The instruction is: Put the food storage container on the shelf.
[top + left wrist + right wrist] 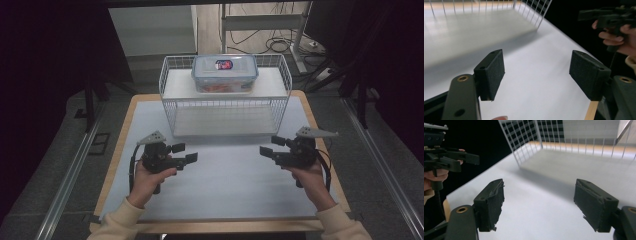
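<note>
A clear plastic food container [225, 72] with a blue-rimmed lid stands on the top level of a white wire rack [225, 107] at the back of the table. My left gripper [185, 153] hovers over the white mat at front left. It is open, with nothing between its pads [492, 72]. My right gripper [271, 146] is held at front right, facing the left one, and is also open and empty, its worn pads [491, 202] wide apart. Both grippers are in front of the rack and apart from it.
The rack's lower level [225, 122] is a bare white board, open toward me. A white mat [225, 185] covers the wooden table. The rack's wire corner [541, 15] and its side mesh [524, 140] are close ahead. Dark floor, rails and cables surround the table.
</note>
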`<state>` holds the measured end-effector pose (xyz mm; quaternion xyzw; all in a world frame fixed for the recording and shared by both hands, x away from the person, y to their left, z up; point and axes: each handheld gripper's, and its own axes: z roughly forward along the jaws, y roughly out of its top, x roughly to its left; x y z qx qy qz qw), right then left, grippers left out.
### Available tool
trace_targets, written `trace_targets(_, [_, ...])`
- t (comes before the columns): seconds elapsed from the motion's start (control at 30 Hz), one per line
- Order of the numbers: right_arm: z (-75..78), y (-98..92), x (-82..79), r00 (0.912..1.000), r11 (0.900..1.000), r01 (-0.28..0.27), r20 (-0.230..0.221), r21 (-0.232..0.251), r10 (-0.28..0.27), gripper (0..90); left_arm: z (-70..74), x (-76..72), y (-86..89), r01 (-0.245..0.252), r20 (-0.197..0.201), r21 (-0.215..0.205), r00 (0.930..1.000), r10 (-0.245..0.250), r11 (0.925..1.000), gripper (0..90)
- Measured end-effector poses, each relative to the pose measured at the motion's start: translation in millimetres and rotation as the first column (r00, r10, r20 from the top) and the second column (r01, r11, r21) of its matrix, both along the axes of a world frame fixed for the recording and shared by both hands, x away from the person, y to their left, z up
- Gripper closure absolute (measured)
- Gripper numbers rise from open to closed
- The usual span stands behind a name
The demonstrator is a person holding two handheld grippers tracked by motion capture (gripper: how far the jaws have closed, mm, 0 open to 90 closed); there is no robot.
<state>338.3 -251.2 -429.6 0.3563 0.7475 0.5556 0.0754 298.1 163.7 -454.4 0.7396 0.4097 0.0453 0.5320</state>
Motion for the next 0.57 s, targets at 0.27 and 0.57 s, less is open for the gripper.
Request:
trace_targets(0.27, [-32.4,0.8,-14.2,0.9997,0.998,-0.009,-0.024,-0.063,0.008,23.6,-22.9,-1.9,-1.1,-0.018,-0.048,0.031,0.9986,0.019,0.9994,27.4])
trace_targets(0.57, [-34.7,0.7,-20.2,0.9998,0.994,-0.004,0.021,-0.109,0.007,19.6,-29.4,-7.9,4.2,-0.038,-0.042,0.051,0.9983,0.041,0.9980,25.4])
